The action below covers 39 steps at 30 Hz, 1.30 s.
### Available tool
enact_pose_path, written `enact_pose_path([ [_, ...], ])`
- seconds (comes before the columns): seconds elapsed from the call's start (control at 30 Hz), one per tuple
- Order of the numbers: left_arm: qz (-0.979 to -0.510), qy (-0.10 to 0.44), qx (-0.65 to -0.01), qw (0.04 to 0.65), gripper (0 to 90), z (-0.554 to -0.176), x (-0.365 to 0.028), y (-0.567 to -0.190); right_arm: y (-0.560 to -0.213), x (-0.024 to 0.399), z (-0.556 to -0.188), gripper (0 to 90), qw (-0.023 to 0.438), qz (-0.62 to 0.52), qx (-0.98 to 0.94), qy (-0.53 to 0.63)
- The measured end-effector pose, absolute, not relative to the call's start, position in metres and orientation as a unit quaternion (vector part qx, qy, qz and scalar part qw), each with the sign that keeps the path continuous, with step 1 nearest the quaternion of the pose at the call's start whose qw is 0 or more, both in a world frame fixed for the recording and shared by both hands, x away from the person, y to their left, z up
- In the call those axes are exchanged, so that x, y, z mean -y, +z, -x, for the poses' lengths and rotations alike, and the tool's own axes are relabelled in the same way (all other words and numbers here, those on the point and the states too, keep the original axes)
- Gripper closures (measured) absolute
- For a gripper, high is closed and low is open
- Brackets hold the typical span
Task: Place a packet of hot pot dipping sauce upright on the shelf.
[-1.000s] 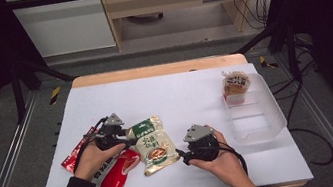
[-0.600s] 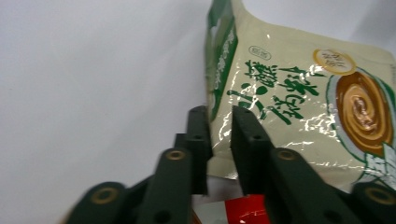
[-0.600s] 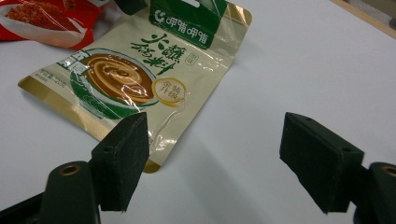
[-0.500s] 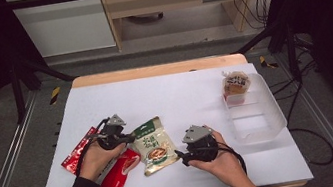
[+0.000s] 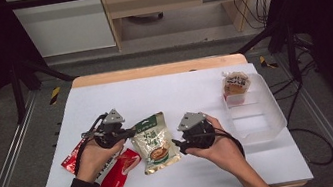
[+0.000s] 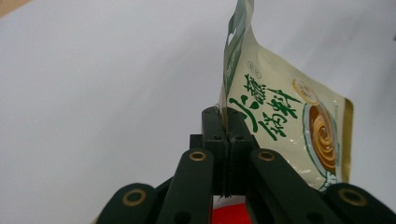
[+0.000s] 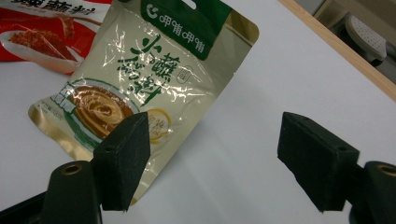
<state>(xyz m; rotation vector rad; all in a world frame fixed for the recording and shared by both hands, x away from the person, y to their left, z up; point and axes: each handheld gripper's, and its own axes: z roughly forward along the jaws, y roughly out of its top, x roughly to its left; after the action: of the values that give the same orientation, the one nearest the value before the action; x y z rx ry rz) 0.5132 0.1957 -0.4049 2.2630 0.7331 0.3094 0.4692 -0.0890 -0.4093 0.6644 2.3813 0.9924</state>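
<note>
broadly, the white table (image 5: 164, 94) spreads across the high view, with a wooden strip along its far edge. on its right side sits a clear plastic bin (image 5: 259, 119), and a small wrapped snack (image 5: 235, 84) stands in the bin's far end. near the front left lie two red packets (image 5: 116, 175), partly under the person's left forearm. between the two hands is the cream and green pouch (image 5: 153, 142): its long axis runs from the far side of the table toward the person, leaning slightly, with the green header end pointing away and the printed bowl end nearest the person. its upper left edge is lifted off the table while the lower end looks to rest on or just over the surface. the left gripper (image 5: 127, 131) has its jaws pressed flat together on that upper edge; in the left gripper view the pouch (image 6: 280, 116) rises upright out of the closed pads, its thin edge turned to the camera. the right gripper (image 5: 178, 143) sits just beside the pouch's right edge, apart from it, jaws spread wide with nothing between them; in the right gripper view the pouch (image 7: 154, 79) stands tilted beyond the left pad.
</note>
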Motion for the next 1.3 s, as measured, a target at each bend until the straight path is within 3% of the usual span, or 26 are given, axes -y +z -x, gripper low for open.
enact_pose_path([
  [0.4,-0.879,0.129,-0.256,0.381,90.0,-0.500,-0.189,-0.382,-0.382,0.071,-0.502,23.6,0.215,-0.216,-0.892,0.335],
  [0.73,-0.881,0.129,-0.239,0.388,90.0,-0.494,-0.187,-0.373,-0.371,0.051,-0.520,31.7,0.181,-0.182,-0.912,0.321],
  [1.0,-0.882,0.132,-0.228,0.392,90.0,-0.489,-0.184,-0.366,-0.371,0.049,-0.523,50.2,0.148,-0.154,-0.924,0.318],
  [1.13,-0.881,0.129,-0.227,0.395,90.0,-0.489,-0.185,-0.365,-0.375,0.045,-0.522,68.7,0.142,-0.137,-0.931,0.306],
  [1.3,-0.880,0.128,-0.232,0.394,89.9,-0.490,-0.186,-0.368,-0.376,0.043,-0.520,82.3,0.140,-0.129,-0.934,0.304],
])
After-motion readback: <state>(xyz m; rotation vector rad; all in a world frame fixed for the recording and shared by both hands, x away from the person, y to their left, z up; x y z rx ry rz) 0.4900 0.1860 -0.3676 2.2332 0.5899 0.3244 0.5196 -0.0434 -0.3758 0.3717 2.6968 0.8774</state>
